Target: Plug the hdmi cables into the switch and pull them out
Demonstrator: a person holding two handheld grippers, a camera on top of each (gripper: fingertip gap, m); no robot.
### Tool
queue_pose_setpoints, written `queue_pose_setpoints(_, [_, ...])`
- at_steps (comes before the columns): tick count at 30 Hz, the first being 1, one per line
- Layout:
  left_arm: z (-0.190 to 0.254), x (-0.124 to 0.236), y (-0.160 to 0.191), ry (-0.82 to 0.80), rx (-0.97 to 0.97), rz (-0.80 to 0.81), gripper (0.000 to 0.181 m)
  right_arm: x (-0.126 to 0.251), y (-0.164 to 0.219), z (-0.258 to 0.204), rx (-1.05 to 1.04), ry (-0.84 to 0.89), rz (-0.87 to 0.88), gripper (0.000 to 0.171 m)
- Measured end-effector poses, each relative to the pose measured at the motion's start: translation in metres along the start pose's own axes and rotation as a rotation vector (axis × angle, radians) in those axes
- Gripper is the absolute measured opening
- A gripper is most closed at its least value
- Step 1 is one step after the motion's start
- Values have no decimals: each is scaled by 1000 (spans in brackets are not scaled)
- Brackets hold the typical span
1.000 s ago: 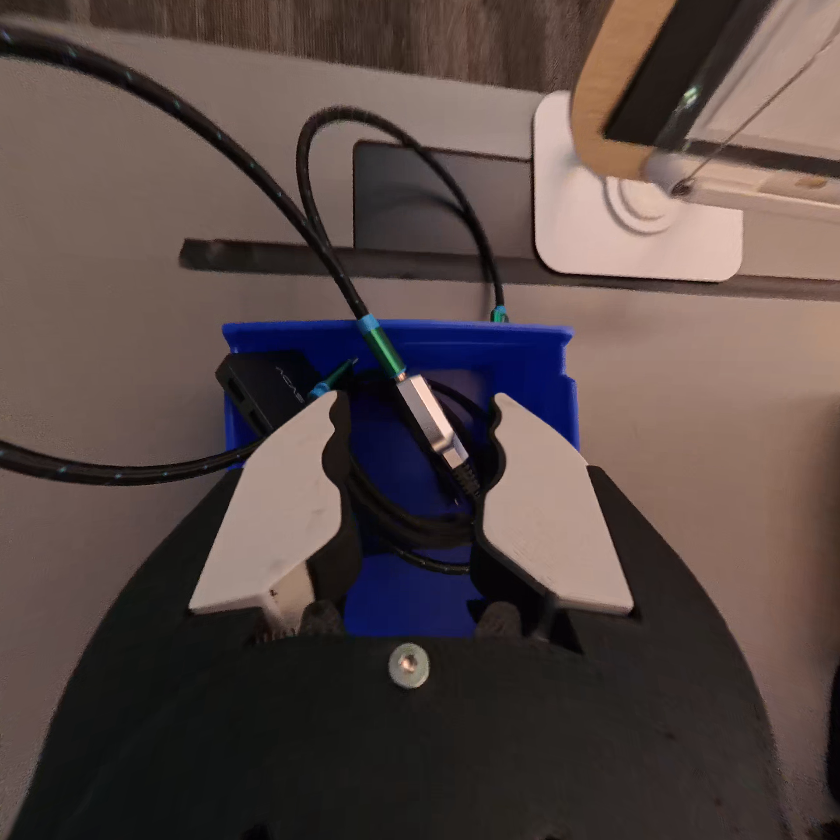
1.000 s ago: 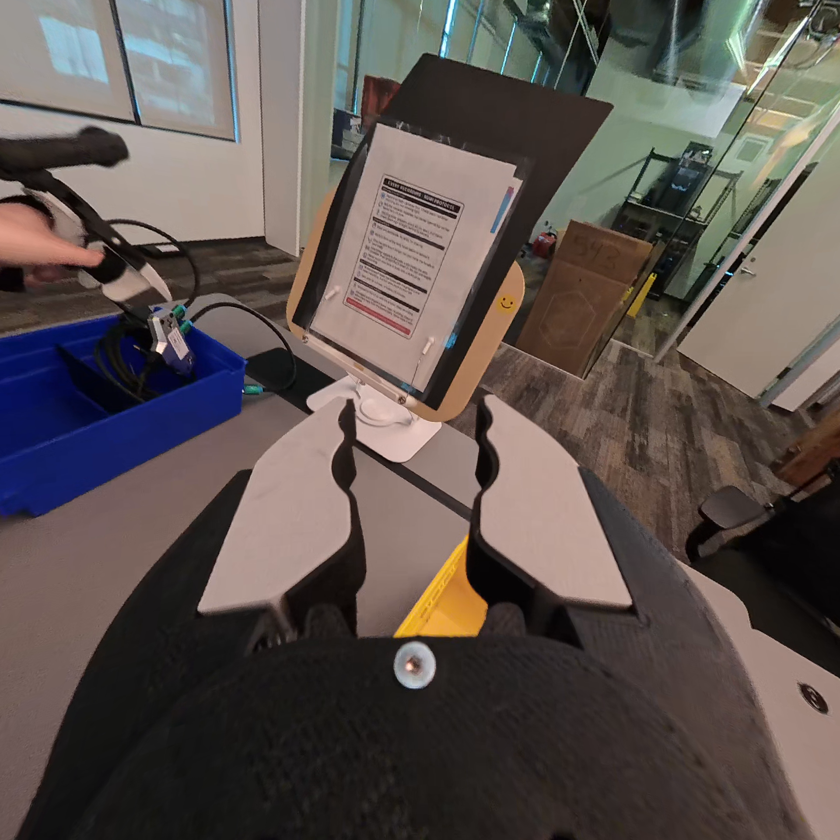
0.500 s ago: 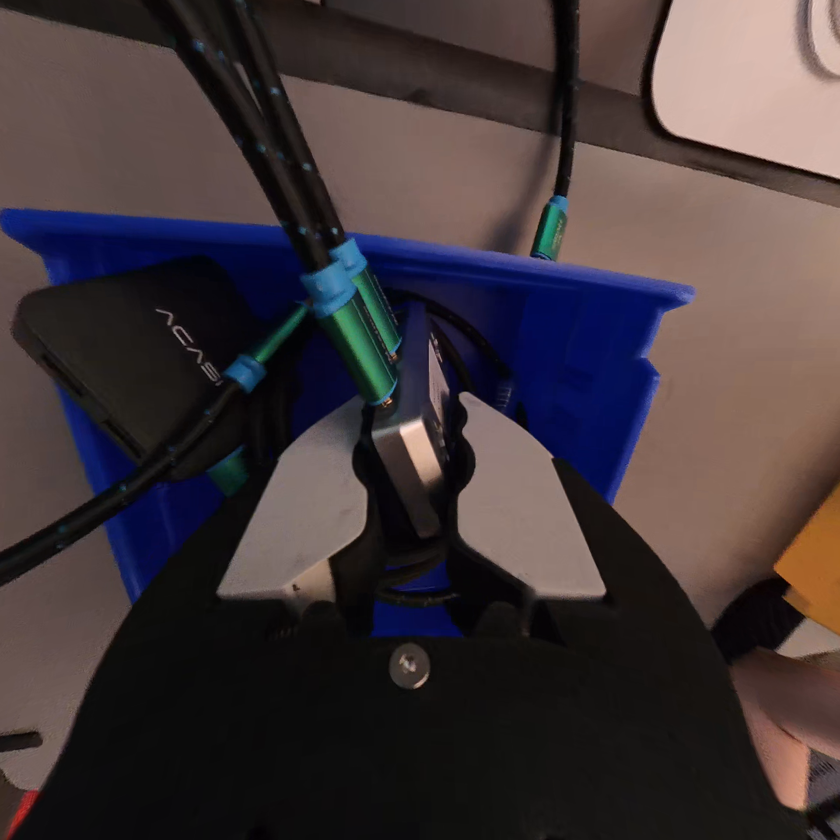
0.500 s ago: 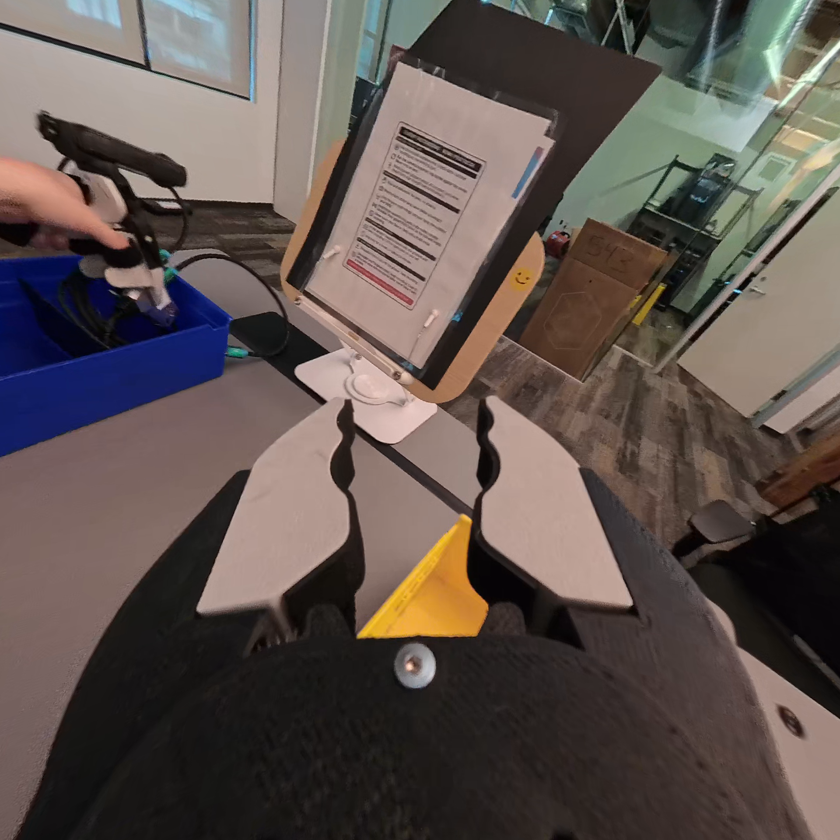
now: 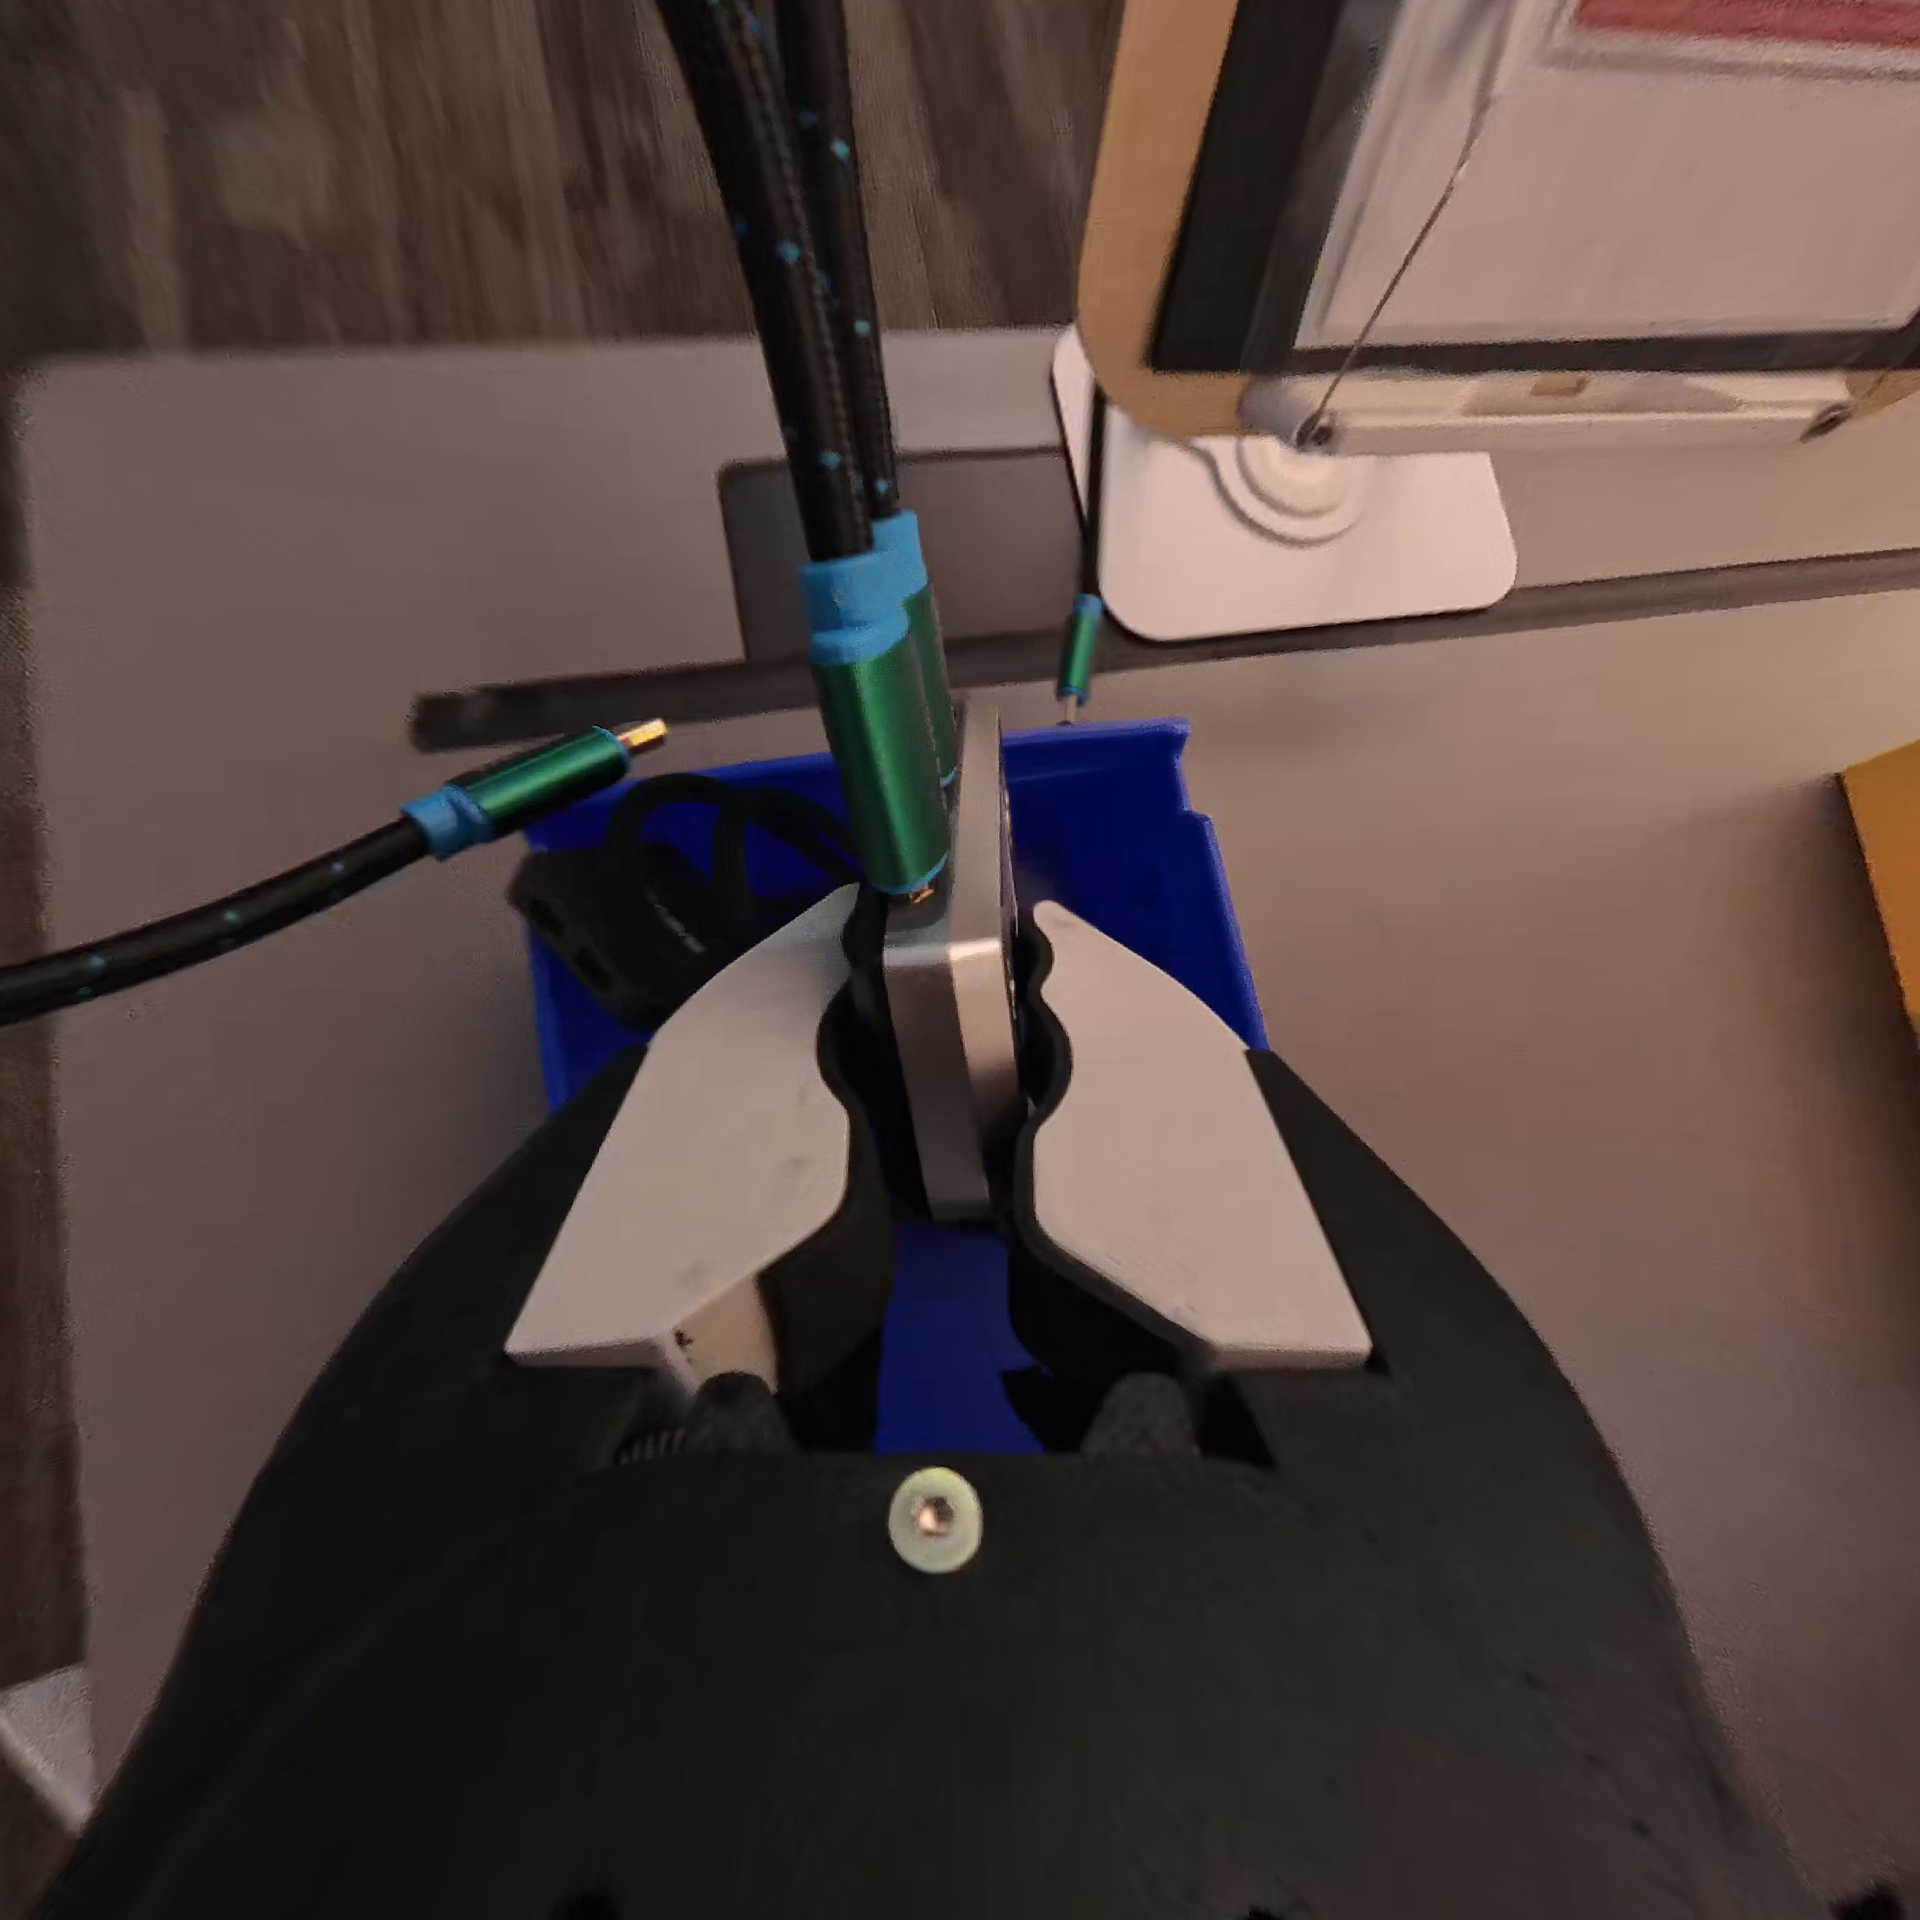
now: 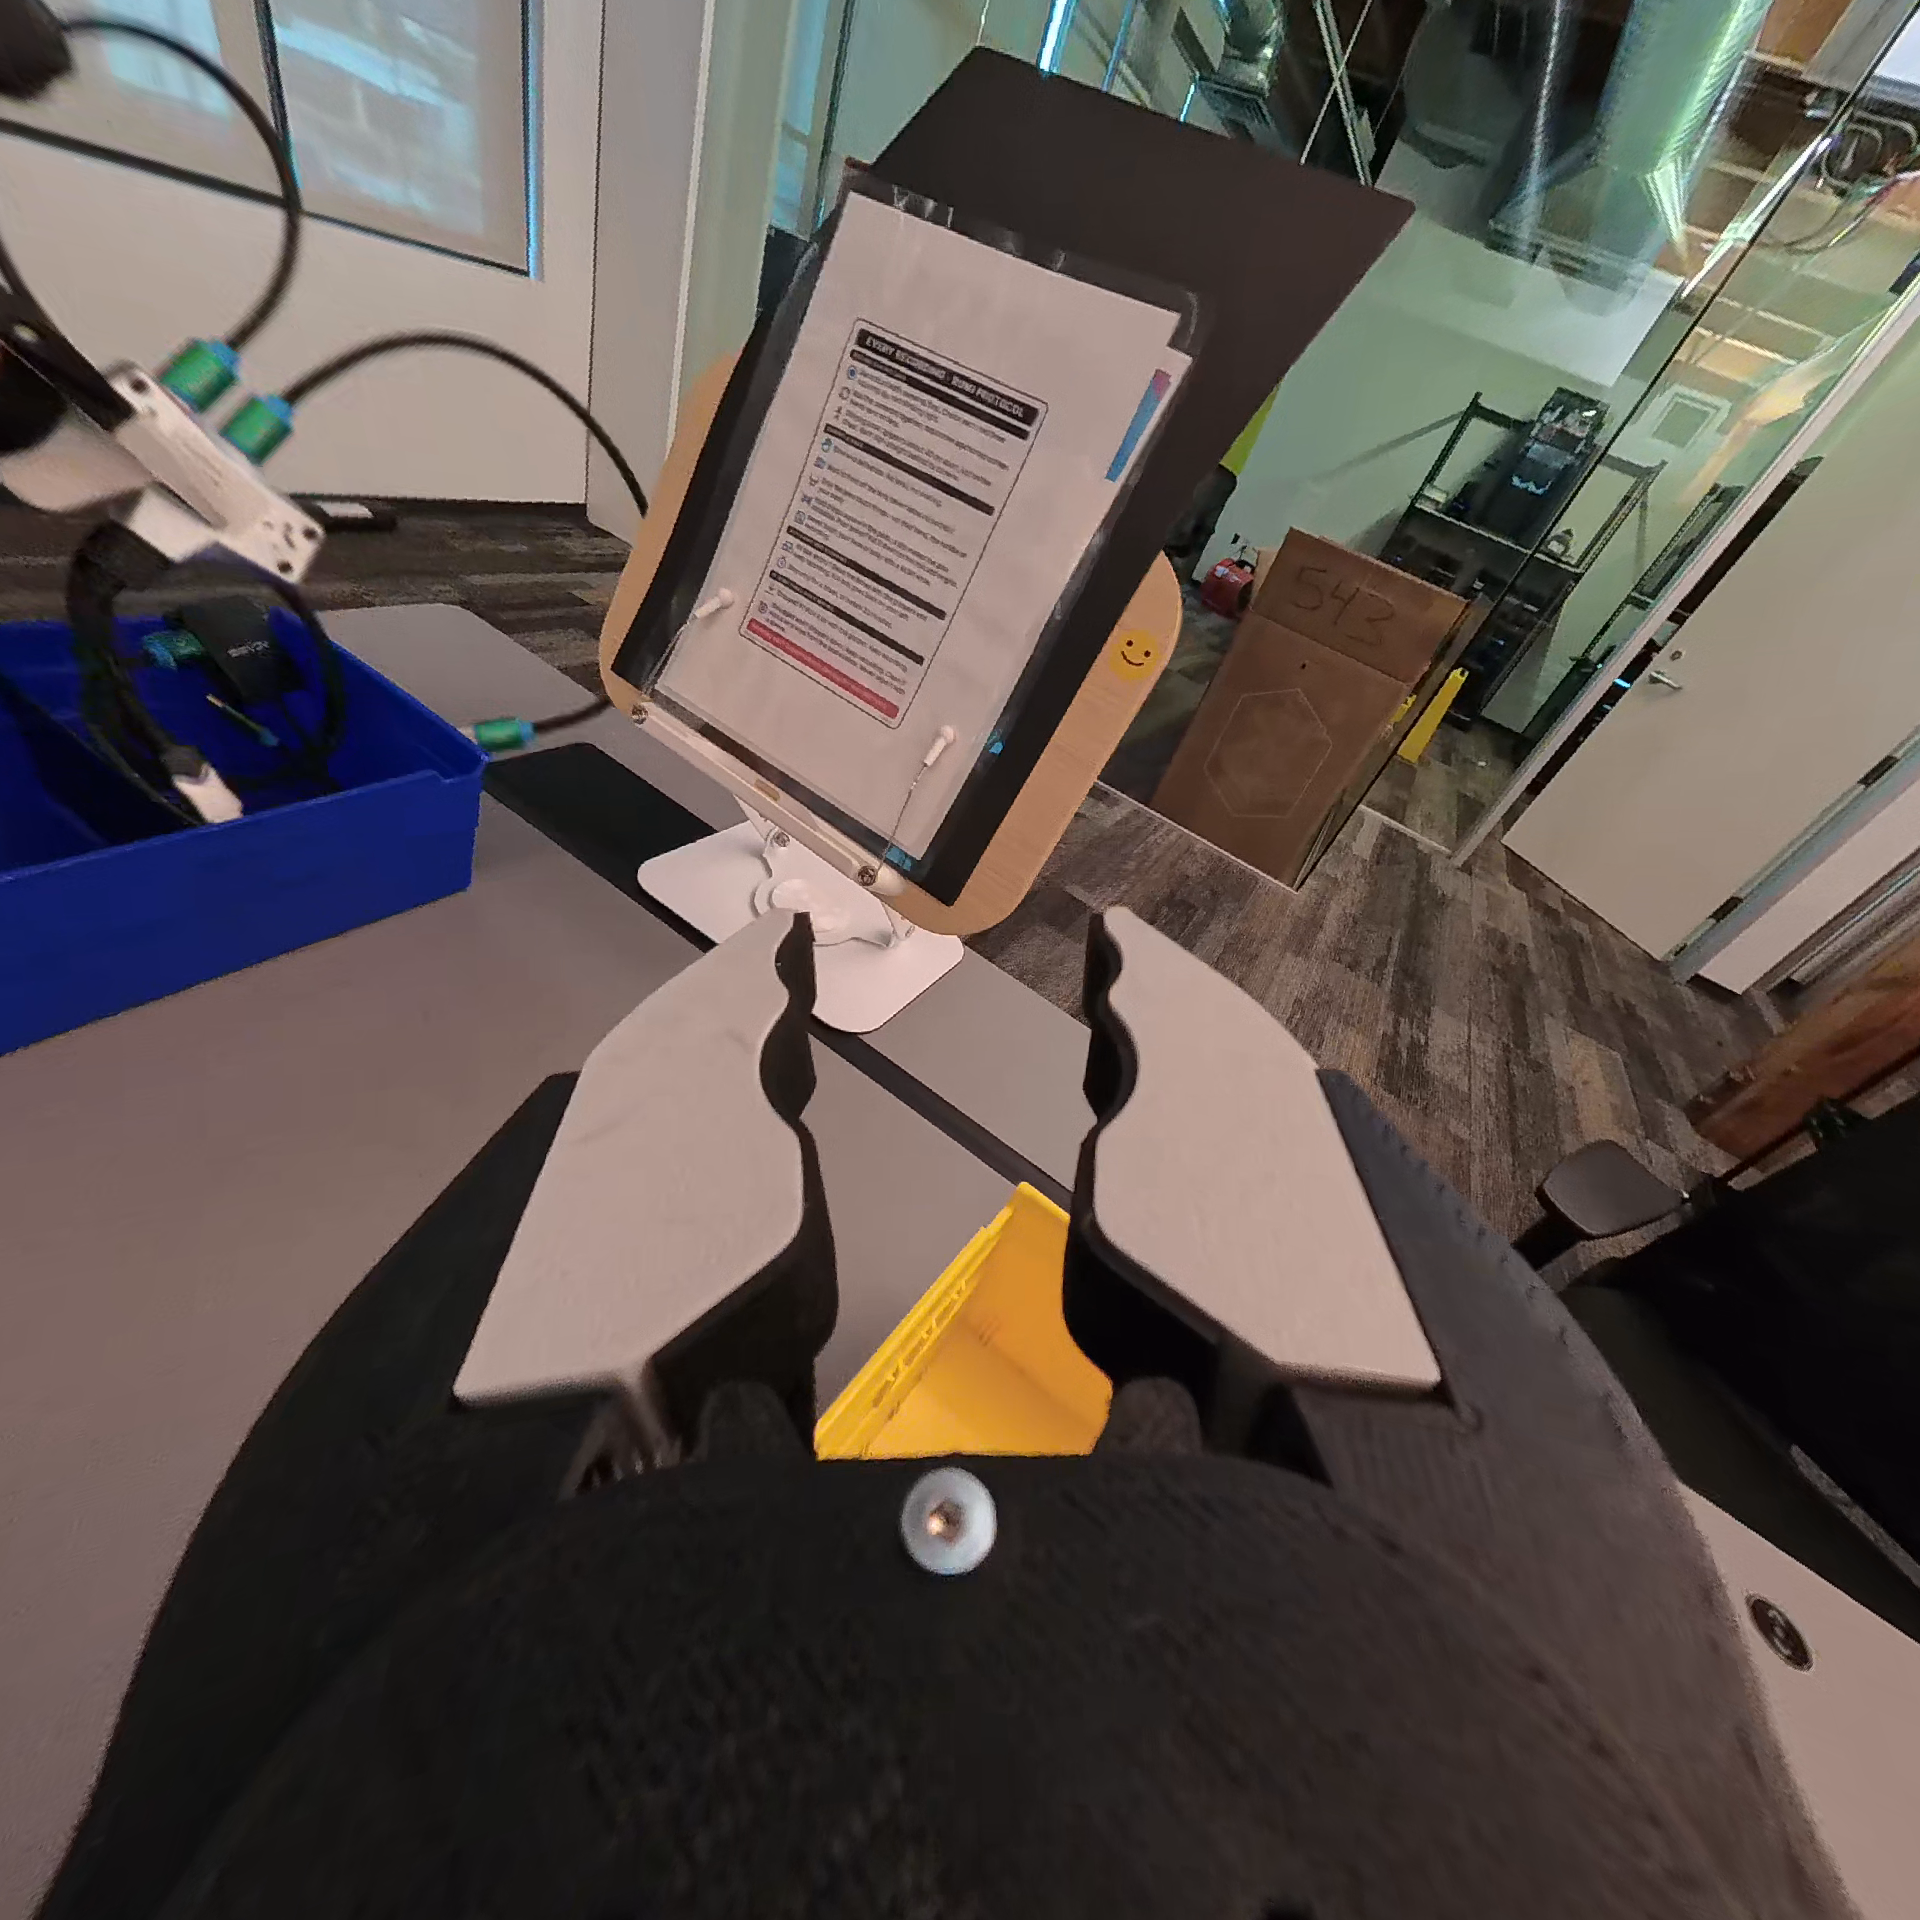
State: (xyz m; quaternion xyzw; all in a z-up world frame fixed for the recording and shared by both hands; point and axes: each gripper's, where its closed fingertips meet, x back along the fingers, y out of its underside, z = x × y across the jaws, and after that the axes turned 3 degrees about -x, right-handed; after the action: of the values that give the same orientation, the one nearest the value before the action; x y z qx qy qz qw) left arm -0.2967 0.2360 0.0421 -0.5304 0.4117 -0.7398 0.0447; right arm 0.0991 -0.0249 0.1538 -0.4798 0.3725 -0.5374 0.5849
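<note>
Lifted clear of the blue bin (image 5: pixel 1195 894) since a second ago, the silver HDMI switch (image 5: pixel 951 1049) sits clamped in my left gripper (image 5: pixel 940 925), two green-plugged cables (image 5: pixel 883 790) attached. Right view: my right gripper (image 6: pixel 940 945) gapes empty above the yellow bin (image 6: pixel 977 1361).

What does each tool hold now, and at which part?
The left tool grips the silver switch by its flat sides, at its cable-free end. The right tool holds nothing.

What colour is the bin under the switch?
Blue bin, best seen in the right wrist view.
</note>
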Motion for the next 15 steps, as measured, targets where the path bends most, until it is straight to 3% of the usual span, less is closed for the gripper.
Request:
queue_pose_setpoints(7, [13,89,-12,-85,-149,343,22,-7,-5,-8,19,-8,21,49])
queue_pose_setpoints(11, [52,133,-15,-75,-297,511,22,-12,-17,-30,20,-80,75,45])
queue_pose_setpoints(15, [112,157,-15,-25,-445,615,22,-3,-43,-80,13,-274,180,44])
